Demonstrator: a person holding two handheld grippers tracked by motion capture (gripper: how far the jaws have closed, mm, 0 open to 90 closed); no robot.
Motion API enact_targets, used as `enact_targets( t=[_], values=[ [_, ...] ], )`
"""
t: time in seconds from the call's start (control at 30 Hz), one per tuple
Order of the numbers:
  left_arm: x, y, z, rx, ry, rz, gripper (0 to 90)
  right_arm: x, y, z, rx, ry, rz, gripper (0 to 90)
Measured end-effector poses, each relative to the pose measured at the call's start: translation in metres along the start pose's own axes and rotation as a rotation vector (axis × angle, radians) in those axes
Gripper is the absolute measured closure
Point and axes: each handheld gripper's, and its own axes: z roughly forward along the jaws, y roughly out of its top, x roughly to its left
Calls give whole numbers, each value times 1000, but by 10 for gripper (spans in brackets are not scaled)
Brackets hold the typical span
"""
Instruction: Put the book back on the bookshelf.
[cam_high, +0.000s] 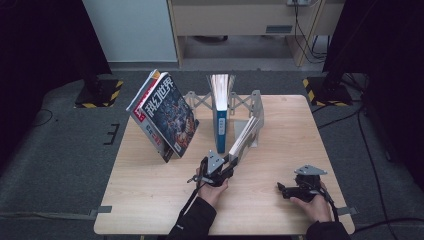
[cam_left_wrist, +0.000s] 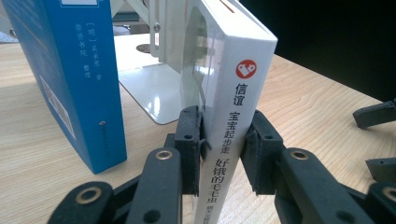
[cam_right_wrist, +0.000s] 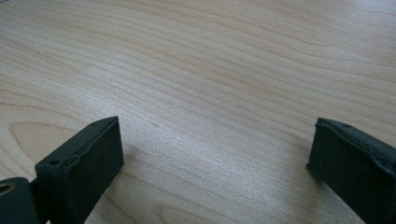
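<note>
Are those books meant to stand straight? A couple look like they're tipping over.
Yes, two lean. The white book tilts steeply against the metal bookend rack, its spine between the left gripper's fingers. The big magazine at the left slants too. Only the blue book stands upright.

white book (cam_left_wrist: 233, 98) top+bottom cut off by frame | blue book (cam_left_wrist: 70, 70) top cut off | magazine (cam_high: 165, 115) title too small

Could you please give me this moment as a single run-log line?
left gripper: shut on white book spine | white book: leaning | blue book: upright in bookend rack | right gripper: open, over table
</note>
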Motion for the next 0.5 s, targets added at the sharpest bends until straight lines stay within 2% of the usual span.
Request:
enact_targets(
  t=[0.5],
  values=[
    [-12, 7, 30, 3, -23, -12, 654, 0, 0, 0, 1, 2, 0, 31]
  ],
)
